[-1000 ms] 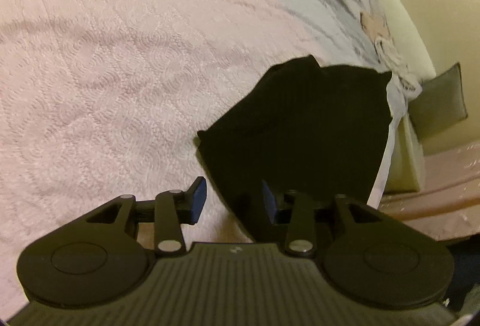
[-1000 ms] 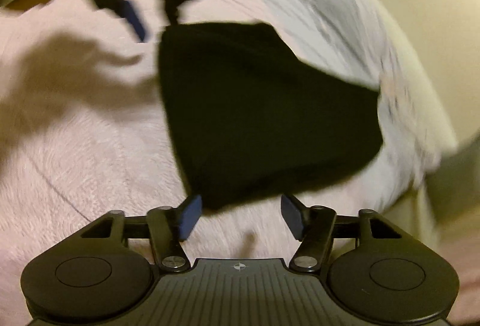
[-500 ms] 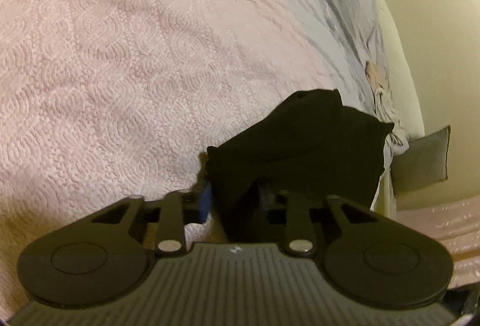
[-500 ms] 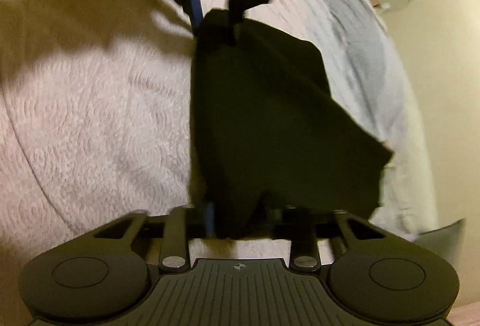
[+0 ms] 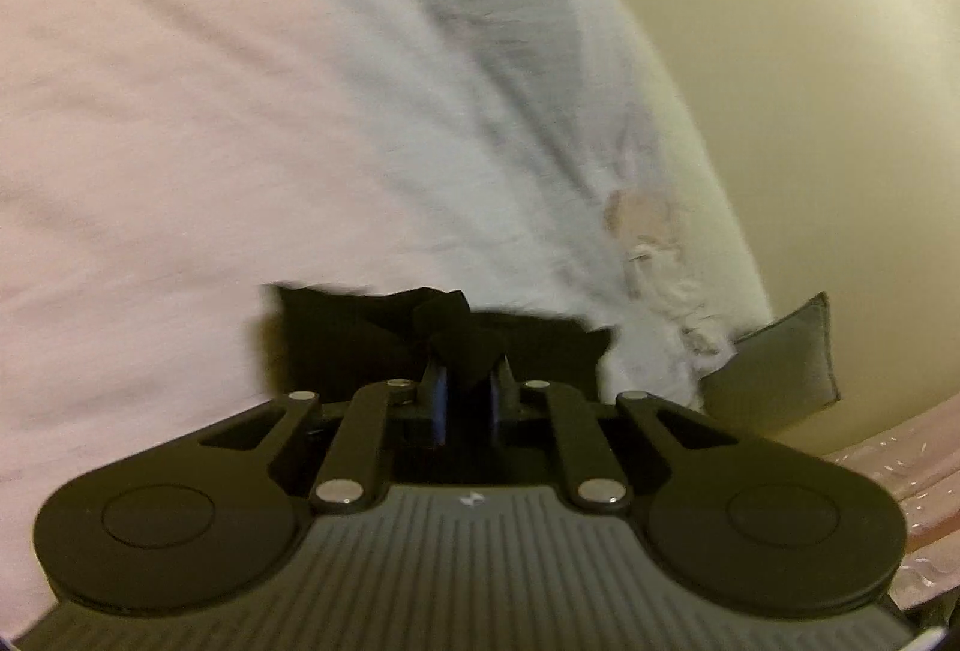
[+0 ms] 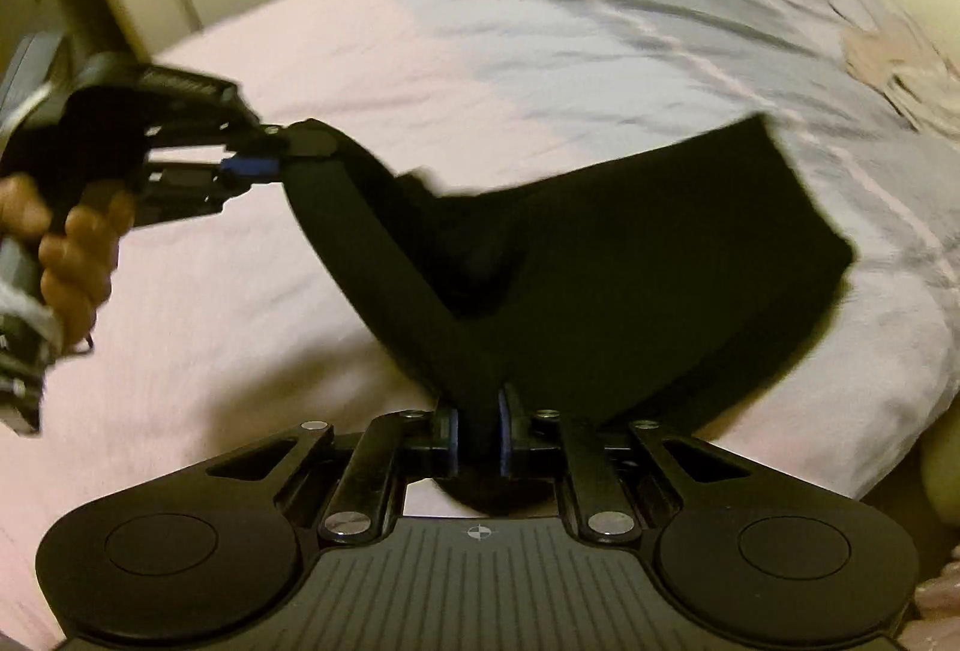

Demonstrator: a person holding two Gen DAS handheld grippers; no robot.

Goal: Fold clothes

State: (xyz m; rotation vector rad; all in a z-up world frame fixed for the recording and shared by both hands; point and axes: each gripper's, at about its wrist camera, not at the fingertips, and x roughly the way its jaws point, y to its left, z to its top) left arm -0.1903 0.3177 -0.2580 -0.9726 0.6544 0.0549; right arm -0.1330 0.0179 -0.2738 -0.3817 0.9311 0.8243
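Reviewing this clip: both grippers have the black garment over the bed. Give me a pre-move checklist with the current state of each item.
1. Left gripper shut on the black garment: ok, fabric bunched between its fingers.
2. Right gripper shut on the garment: ok, cloth pinched between the blue pads.
3. Edge between the two grippers taut: ok, a dark band runs from one to the other.
4. Garment hanging flat: not ok, the body twists and sags.
5. Far corners lined up: cannot tell, motion blur.
6. Pink bedspread free for laying down: ok where visible.
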